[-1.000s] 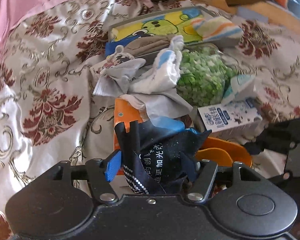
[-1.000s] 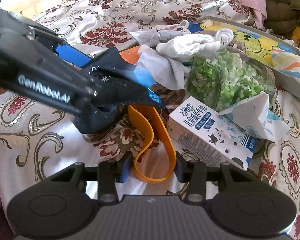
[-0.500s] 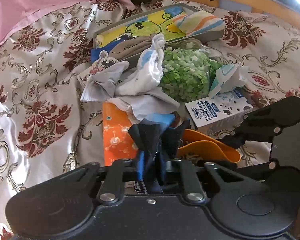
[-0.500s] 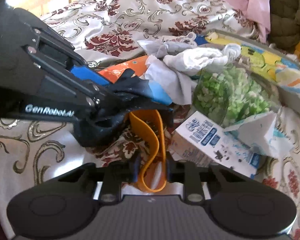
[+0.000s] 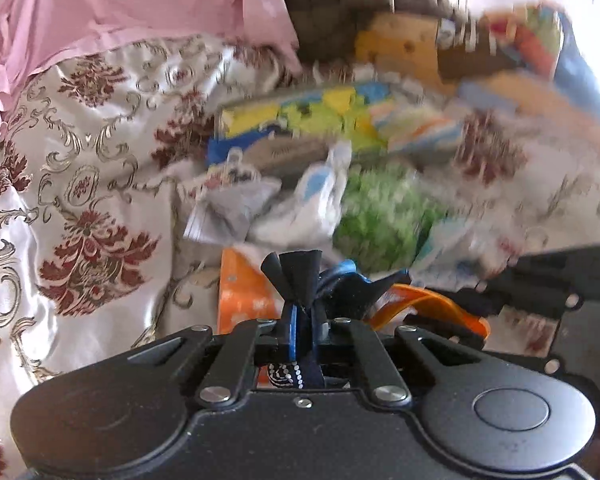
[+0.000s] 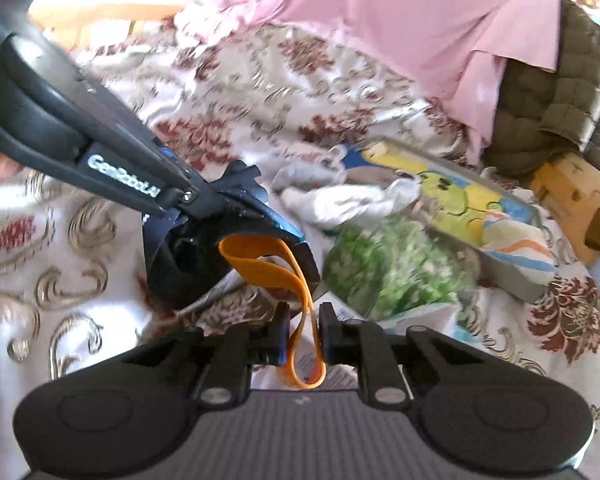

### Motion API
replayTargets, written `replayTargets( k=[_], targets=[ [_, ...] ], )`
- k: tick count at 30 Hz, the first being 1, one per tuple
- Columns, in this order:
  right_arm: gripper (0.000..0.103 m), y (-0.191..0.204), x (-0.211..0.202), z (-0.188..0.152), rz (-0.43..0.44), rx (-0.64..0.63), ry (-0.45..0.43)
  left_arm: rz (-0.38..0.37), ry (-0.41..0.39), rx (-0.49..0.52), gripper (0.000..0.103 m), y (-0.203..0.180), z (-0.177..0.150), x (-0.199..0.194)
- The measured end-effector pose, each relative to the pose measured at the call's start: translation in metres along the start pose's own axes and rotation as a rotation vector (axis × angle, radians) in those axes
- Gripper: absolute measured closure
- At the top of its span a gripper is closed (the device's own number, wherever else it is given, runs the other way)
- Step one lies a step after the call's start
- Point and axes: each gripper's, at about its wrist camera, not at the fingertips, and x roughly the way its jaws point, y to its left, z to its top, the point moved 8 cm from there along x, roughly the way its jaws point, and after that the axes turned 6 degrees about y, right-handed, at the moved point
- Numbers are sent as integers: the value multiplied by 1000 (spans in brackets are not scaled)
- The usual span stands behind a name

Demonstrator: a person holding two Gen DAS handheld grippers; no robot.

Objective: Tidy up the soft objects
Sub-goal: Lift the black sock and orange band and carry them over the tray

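Dark navy cloth [image 5: 296, 280] pinched in left gripper [image 5: 303, 326], jaws closing on it; orange band [image 6: 284, 272] pinched in right gripper [image 6: 303, 334], jaws closing; both above floral bedspread [image 5: 80, 184].

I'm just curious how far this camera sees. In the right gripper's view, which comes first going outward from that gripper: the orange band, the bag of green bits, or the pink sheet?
1. Orange band: pinched in the right gripper, bottom centre.
2. Bag of green bits: just beyond, slightly right.
3. Pink sheet: far back, along the top.
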Motion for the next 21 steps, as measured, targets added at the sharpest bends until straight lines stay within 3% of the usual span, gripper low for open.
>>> replayTargets(
  k=[8,12,18,21],
  targets=[
    [86,-26,-15,9,-79,73,-58,48,-156,-50,97,6,17,-19],
    [86,-32,-20,12,-96,88,-92,33,-239,-65,97,4,26,-30],
    [86,-50,-29,26,-134,103,-143,22,-304,-71,97,1,39,-37],
    [86,-68,-28,42,-155,120,-176,-3,-323,-95,97,2,61,-34]
  ],
)
